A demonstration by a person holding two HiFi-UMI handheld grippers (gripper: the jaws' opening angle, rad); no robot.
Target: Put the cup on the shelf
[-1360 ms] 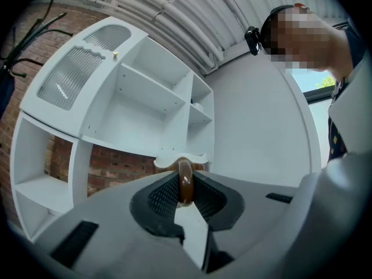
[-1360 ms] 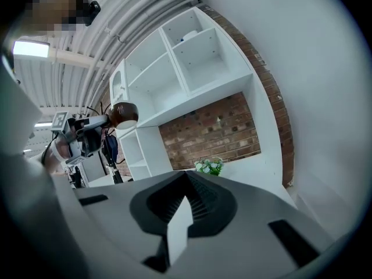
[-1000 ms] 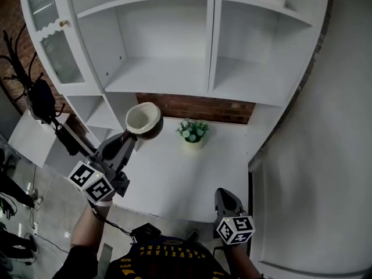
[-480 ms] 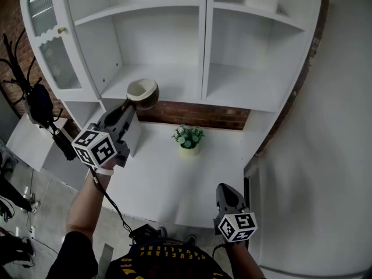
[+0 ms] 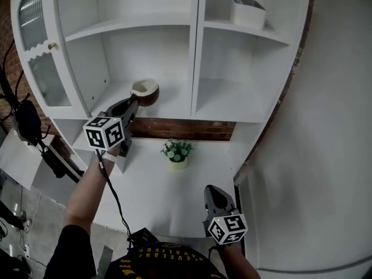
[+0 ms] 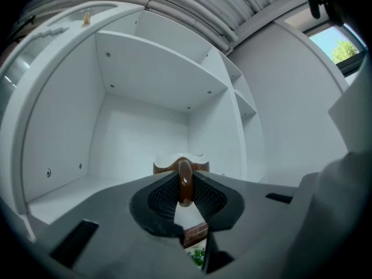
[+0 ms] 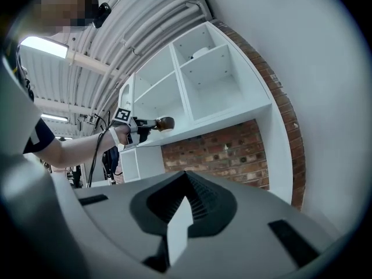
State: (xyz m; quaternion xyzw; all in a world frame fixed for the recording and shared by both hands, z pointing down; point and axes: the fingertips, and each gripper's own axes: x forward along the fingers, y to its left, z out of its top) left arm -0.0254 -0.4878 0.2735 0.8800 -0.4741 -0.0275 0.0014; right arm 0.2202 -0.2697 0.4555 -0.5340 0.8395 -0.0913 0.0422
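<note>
Your left gripper (image 6: 185, 180) is pinching the cup's brown handle: the two ribbed pads (image 6: 163, 195) press on it from either side, and the handle stands upright between them. The cup (image 5: 145, 90) sticks out past the jaw tips, brown outside and pale inside, mouth upward. You hold it level at the front of the shelf unit (image 5: 192, 57), in the lower left compartment and over that compartment's board. Whether its base touches the board cannot be told from any view. Your left hand (image 5: 107, 153) and forearm reach up to the shelf unit from below and to the left.

Your right gripper (image 5: 214, 192) has its jaws pressed together at the tips, with nothing between them. It hangs low, well apart from the cup, below the shelf unit's right-hand compartments and over the near right corner of the white table (image 5: 152, 193).

A small potted plant (image 5: 176, 151) stands on the table beneath the shelf unit's central divider, just in front of the brick wall (image 5: 186, 129) that shows under the lowest boards. A white container (image 5: 247, 14) with something blue in it sits on the shelf unit's upper right board. A door with ribbed glass (image 5: 38, 54) hangs open on the shelf unit's left side.
</note>
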